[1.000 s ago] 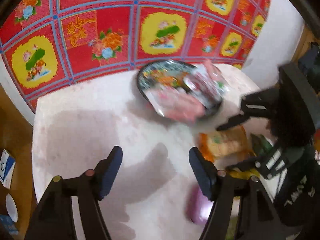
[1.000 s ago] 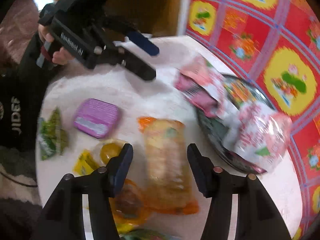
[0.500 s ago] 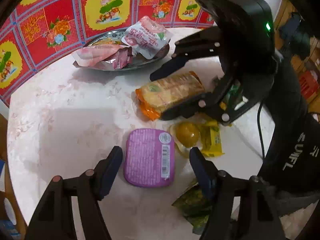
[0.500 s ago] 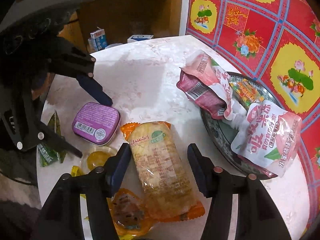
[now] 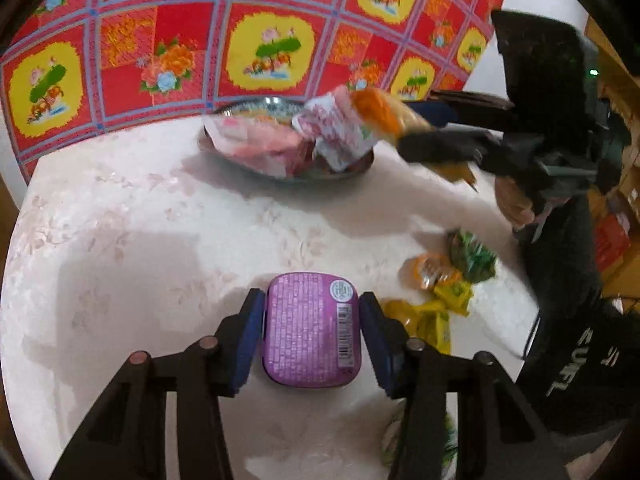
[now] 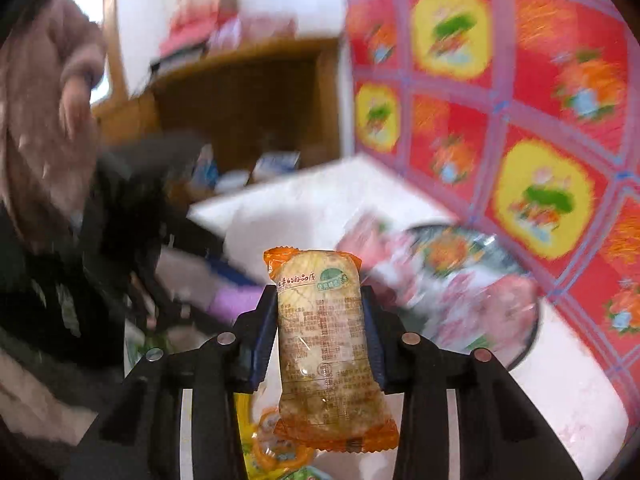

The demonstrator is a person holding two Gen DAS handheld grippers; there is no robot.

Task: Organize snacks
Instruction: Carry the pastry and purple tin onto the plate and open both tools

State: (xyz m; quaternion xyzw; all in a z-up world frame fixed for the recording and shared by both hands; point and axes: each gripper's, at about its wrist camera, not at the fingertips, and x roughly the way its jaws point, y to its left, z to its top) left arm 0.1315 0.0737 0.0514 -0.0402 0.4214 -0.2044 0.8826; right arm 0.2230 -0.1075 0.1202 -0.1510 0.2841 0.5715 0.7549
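Observation:
My left gripper (image 5: 311, 312) is shut on a purple tin (image 5: 311, 330) that lies on the white table. My right gripper (image 6: 320, 312) is shut on an orange-ended bread packet (image 6: 326, 344) and holds it in the air, near the dark snack plate (image 6: 520, 356). In the left wrist view the right gripper (image 5: 436, 136) carries the bread packet (image 5: 384, 114) beside the plate (image 5: 360, 168), which holds pink and white snack bags (image 5: 272, 142).
Small yellow, orange and green wrapped sweets (image 5: 444, 280) lie at the table's right. A red and yellow flowered cloth (image 5: 248, 40) hangs behind the table. A wooden cabinet (image 6: 248, 108) stands to the left in the right wrist view.
My left gripper has closed around the purple tin. My right gripper has shut on the bread packet and lifted it off the table toward the plate.

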